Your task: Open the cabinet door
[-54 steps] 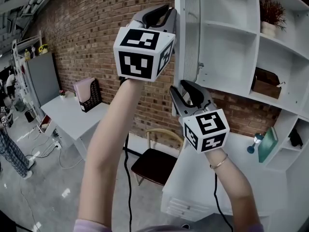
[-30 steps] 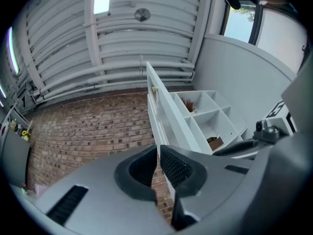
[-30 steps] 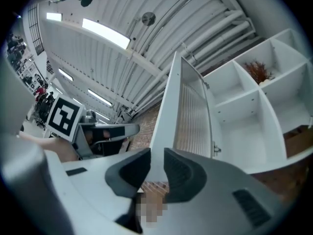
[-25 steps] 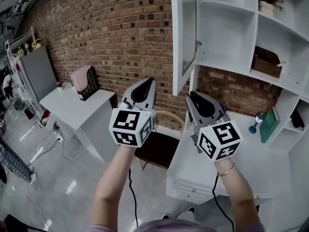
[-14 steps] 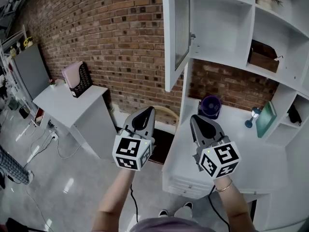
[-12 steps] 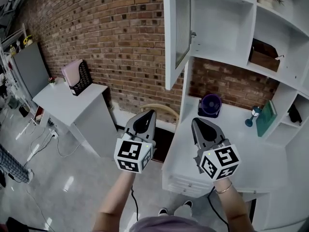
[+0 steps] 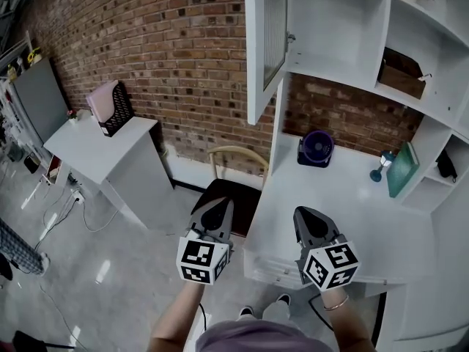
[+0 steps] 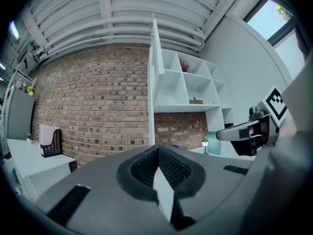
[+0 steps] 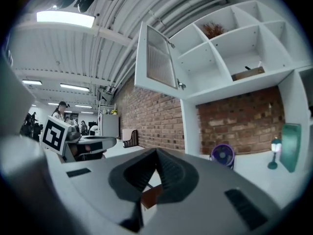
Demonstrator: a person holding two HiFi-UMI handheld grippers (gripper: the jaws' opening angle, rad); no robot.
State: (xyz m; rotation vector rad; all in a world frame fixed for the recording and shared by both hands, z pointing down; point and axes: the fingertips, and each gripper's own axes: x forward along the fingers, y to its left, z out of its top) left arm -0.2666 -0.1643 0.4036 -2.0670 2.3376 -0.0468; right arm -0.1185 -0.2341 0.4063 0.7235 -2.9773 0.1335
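White door [image 7: 262, 42] stands swung wide up top, edge-on, shelves [image 7: 338, 28] fully exposed: the opening looks done! Left gripper [image 7: 220, 205] and right gripper [image 7: 304, 215] hang low, well clear of it, jaws pressed together on nothing. Little seems left.

No readable text, labels or numbers anywhere.

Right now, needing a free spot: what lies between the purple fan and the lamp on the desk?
Nothing; the head view shows bare white desk between fan and lamp.
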